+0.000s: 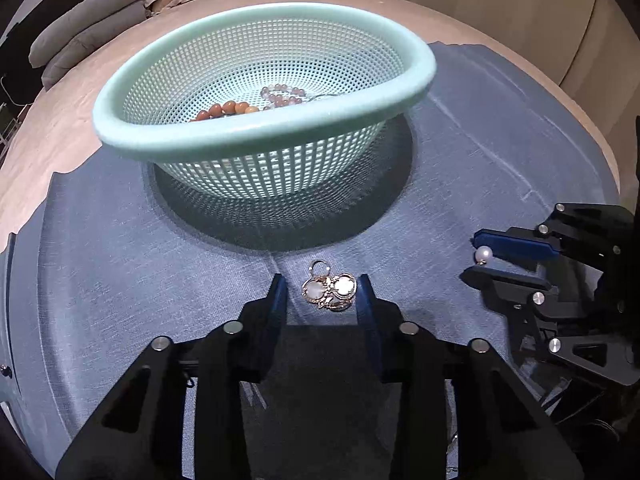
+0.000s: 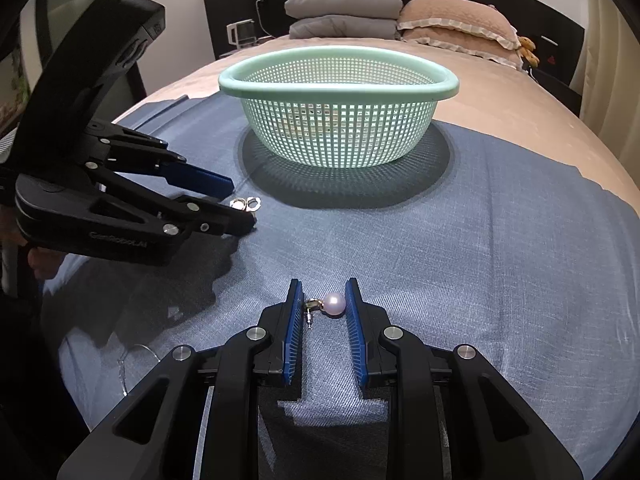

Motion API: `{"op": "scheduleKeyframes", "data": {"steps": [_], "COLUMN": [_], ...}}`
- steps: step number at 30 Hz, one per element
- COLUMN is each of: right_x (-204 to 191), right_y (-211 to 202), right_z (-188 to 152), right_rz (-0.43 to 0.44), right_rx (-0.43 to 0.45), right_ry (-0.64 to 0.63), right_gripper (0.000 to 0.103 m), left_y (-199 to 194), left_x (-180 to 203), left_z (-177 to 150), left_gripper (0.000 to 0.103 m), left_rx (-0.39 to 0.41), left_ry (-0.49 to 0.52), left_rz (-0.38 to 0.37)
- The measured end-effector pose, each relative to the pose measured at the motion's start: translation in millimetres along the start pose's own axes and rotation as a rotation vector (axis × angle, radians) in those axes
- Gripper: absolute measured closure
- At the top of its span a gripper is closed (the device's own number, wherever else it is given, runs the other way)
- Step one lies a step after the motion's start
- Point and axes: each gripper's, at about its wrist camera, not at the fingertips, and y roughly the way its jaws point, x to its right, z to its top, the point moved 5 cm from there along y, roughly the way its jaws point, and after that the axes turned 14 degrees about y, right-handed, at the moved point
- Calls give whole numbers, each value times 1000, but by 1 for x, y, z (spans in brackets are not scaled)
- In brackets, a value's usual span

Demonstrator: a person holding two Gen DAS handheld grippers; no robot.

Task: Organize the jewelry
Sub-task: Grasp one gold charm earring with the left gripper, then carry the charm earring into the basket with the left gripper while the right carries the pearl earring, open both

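Observation:
A mint-green mesh basket [image 1: 256, 128] [image 2: 338, 84] stands on a blue cloth and holds a brown bead bracelet [image 1: 224, 111] and a pink bead bracelet [image 1: 282, 96]. A gold earring pair with pale stones [image 1: 330, 290] [image 2: 246, 203] lies on the cloth between the tips of my left gripper [image 1: 322, 290] [image 2: 240, 200], whose jaws stand open around it. My right gripper [image 2: 322, 304] [image 1: 478, 254] has its blue pads on either side of a pearl earring [image 2: 332, 304] [image 1: 483, 255]; the pearl touches the right pad and the hook the left.
The blue cloth [image 2: 460, 248] covers the near part of a bed with a beige sheet [image 2: 500, 92]. Folded grey blankets [image 2: 344, 14] and a pink pillow [image 2: 456, 20] lie at the head of the bed. A thin wire loop [image 2: 136, 360] lies on the cloth at the left.

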Motion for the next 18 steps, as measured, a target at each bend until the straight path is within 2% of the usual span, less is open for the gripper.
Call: {"op": "scheduleKeyframes", "data": {"steps": [1, 4, 5, 13, 18], "right_x": [0, 1, 1, 1, -2], "right_y": [0, -1, -1, -9, -29], "right_z": [0, 1, 1, 4, 13], "right_rz": [3, 6, 6, 6, 5], "right_rx": [1, 1, 0, -7, 32], "right_ry": [2, 4, 3, 2, -8], "right_gripper": [82, 82, 82, 82, 82], "left_y": [-1, -6, -7, -31, -52], "left_x": [-2, -6, -7, -4, -8], "left_z": [-1, -4, -5, -22, -28], "left_gripper": [79, 85, 90, 90, 90], "left_rx": [3, 12, 13, 26, 51], "left_ry": [-2, -14, -15, -20, -43], "left_rz": [4, -15, -20, -30, -13]}}
